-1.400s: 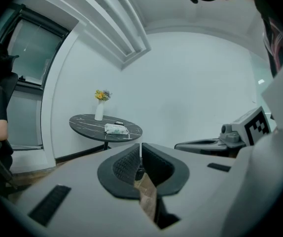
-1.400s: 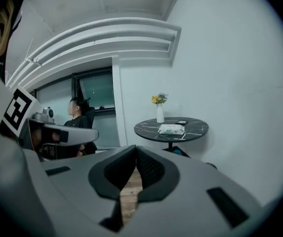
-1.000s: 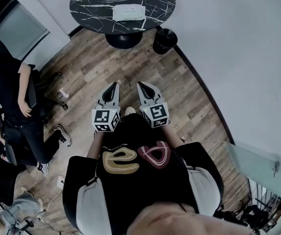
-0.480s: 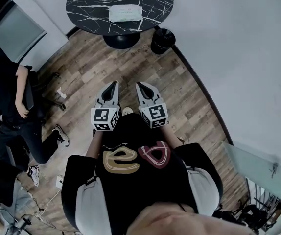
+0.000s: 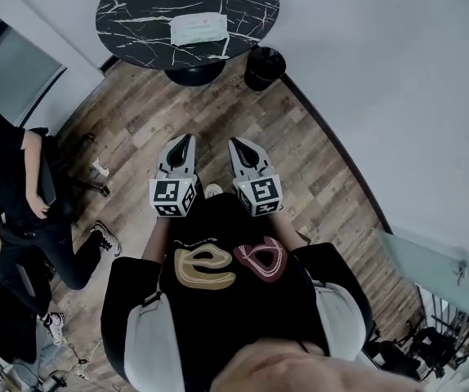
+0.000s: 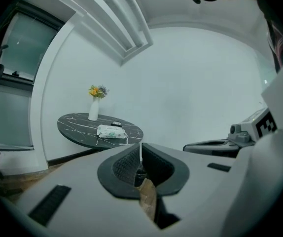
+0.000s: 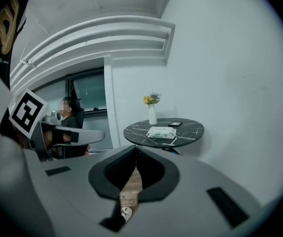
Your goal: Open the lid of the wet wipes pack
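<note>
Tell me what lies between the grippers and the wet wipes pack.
In the head view, only wood floor, then the round table's edge, separates the left gripper and right gripper from the wet wipes pack.

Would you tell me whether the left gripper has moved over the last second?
Yes, slightly. In the head view the left gripper now sits closer to the table base than before, so it has advanced toward the table.

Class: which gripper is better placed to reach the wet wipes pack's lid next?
Left gripper, marginally: the white-and-green wet wipes pack on the round black marble table lies slightly to its side. Right gripper is beside it; both are shut and far off.
</note>
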The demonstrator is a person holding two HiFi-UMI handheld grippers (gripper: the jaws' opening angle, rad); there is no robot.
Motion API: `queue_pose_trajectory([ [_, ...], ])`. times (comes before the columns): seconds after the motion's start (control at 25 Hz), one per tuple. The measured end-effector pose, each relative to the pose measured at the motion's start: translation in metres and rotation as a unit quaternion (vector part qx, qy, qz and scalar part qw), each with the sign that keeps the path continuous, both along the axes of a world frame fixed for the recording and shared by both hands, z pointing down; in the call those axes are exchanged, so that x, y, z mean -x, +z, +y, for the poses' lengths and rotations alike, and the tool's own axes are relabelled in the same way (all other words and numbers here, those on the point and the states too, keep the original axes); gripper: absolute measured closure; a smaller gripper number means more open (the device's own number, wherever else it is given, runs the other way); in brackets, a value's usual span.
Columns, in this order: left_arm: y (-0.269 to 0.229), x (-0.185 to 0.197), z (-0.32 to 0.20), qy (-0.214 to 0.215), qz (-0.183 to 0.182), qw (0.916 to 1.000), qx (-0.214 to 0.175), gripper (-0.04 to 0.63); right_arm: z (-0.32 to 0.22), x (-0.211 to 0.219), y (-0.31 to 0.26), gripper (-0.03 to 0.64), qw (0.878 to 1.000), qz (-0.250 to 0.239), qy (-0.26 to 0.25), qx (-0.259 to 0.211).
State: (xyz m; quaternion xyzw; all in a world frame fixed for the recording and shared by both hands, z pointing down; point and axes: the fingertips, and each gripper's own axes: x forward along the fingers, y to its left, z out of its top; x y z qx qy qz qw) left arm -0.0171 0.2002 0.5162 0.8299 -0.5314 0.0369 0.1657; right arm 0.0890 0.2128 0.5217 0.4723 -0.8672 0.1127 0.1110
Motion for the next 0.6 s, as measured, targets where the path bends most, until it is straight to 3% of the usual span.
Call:
queue_pose_trajectory([
  [0.6,-0.002,0.043,-0.105,0.025,0.007,0.9996,0.009,0.569,-0.099,0.025,-0.005,0.604,0.999,-0.003,0.050,0.007],
])
